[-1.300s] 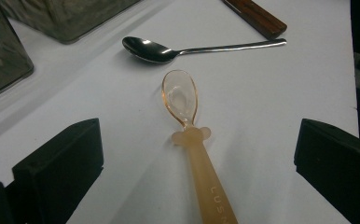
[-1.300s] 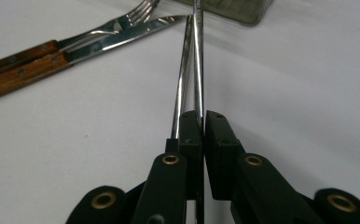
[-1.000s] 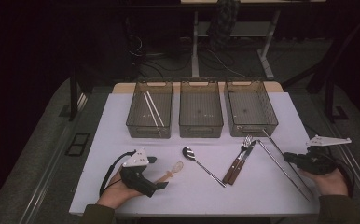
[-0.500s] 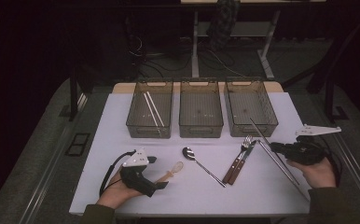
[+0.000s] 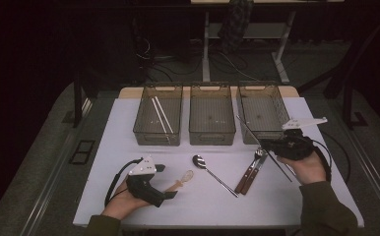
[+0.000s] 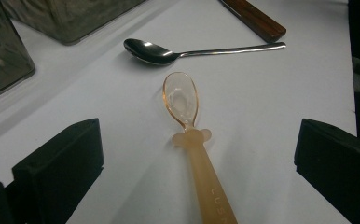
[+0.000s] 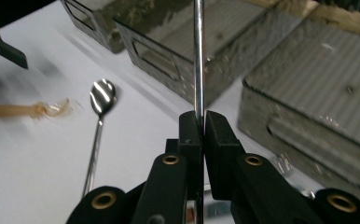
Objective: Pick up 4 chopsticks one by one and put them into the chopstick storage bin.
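Observation:
My right gripper (image 5: 272, 143) is shut on a long metal chopstick (image 5: 249, 129), held off the table in front of the right-hand tray (image 5: 276, 98). In the right gripper view the jaws (image 7: 199, 126) clamp the chopstick (image 7: 198, 56), which rises straight between them. My left gripper (image 5: 166, 182) rests on the table at the front left, open. A translucent orange plastic spoon (image 5: 182, 181) lies between its jaws, untouched. In the left gripper view the plastic spoon (image 6: 183, 98) runs up the middle between the two wide-apart jaws (image 6: 199, 144).
Three clear trays stand in a row at the back: the left tray (image 5: 143, 132) holds white chopsticks (image 5: 159, 115), and the middle tray (image 5: 212, 135) looks bare. A metal spoon (image 5: 212, 172) and wood-handled fork and knife (image 5: 251, 169) lie mid-table.
My right gripper has lifted the metal chopstick off the table and carried it left and back toward the trays. The left gripper and the plastic spoon have stayed put.

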Tool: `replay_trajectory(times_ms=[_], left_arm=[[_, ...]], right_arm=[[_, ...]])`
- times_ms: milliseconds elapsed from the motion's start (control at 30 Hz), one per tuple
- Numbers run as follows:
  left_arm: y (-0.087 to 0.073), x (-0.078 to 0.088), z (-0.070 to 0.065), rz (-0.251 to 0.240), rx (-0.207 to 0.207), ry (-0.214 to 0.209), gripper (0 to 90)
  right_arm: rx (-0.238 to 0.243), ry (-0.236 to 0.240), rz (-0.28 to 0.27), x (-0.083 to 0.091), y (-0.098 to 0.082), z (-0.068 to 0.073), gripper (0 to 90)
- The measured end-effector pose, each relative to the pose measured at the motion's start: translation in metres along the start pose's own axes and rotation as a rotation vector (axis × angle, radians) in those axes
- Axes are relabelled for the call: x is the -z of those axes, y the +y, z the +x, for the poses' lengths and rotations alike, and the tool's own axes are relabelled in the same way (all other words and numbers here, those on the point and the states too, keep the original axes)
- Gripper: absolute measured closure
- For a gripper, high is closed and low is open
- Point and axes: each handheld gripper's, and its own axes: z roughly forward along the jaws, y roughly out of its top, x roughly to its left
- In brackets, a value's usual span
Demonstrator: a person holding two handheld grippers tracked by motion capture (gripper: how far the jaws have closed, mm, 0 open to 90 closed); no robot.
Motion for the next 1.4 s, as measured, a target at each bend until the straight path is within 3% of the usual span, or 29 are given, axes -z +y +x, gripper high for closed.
replay_trajectory(times_ms=[833, 1233, 1400], left_arm=[[0.000, 0.000, 0.001, -0.011, 0.003, -0.014, 0.0], [0.000, 0.001, 0.002, -0.010, -0.003, -0.011, 0.0], [0.000, 0.001, 0.002, -0.009, -0.010, -0.008, 0.0]], right_arm=[[0.026, 0.024, -0.014, -0.072, 0.092, 0.039, 85.7], [0.031, 0.038, -0.018, -0.122, 0.128, 0.059, 85.7], [0.030, 0.041, -0.044, -0.141, 0.147, 0.071, 85.7]])
